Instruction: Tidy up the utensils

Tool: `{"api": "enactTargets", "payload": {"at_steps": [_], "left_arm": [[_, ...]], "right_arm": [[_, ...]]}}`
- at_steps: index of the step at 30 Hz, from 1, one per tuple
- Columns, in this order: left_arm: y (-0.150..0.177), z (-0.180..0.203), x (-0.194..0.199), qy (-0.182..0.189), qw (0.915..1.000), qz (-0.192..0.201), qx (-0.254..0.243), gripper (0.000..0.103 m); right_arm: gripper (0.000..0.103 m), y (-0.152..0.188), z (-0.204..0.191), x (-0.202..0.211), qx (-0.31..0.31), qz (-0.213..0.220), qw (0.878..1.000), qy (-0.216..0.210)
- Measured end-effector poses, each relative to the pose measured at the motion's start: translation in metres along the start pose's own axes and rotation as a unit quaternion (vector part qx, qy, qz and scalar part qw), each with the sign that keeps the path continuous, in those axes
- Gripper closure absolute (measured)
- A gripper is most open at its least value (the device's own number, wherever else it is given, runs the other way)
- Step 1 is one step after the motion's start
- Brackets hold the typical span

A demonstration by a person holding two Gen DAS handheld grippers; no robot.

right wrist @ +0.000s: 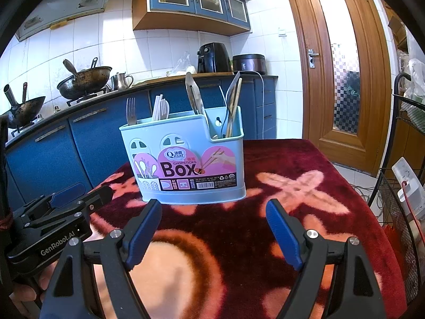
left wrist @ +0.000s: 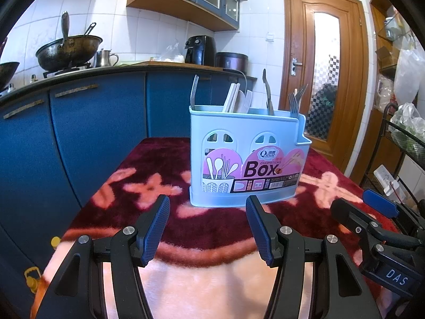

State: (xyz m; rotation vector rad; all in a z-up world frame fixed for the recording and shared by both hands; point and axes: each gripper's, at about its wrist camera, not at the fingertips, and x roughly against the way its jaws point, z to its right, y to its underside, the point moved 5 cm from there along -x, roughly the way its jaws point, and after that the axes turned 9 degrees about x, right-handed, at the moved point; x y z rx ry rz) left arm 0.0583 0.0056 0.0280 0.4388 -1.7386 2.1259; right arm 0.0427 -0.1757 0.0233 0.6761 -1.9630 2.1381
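A pale blue plastic box [left wrist: 247,159] stands upright on the surface [left wrist: 217,228], just ahead of the left hand-held gripper [left wrist: 208,226] and ahead and slightly left of the right hand-held gripper [right wrist: 212,228]. Its front bears a pink label reading "Box" and arched cut-out windows. Forks [left wrist: 294,101], white utensils [left wrist: 235,99] and a dark-handled tool [left wrist: 268,93] stick up from its compartments; wooden chopsticks [right wrist: 233,106] lean in the lower side pocket. Both hand-held grippers stand wide apart, with nothing between their blue pads.
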Motion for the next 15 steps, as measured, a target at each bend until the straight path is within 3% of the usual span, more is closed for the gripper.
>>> {"api": "enactTargets", "payload": {"at_steps": [15], "left_arm": [[-0.0007, 0.0013, 0.0010, 0.001, 1.0000, -0.001, 0.003, 0.042]], "right_arm": [[0.020, -0.0002, 0.0004, 0.0000, 0.001, 0.000, 1.000, 0.000]]}}
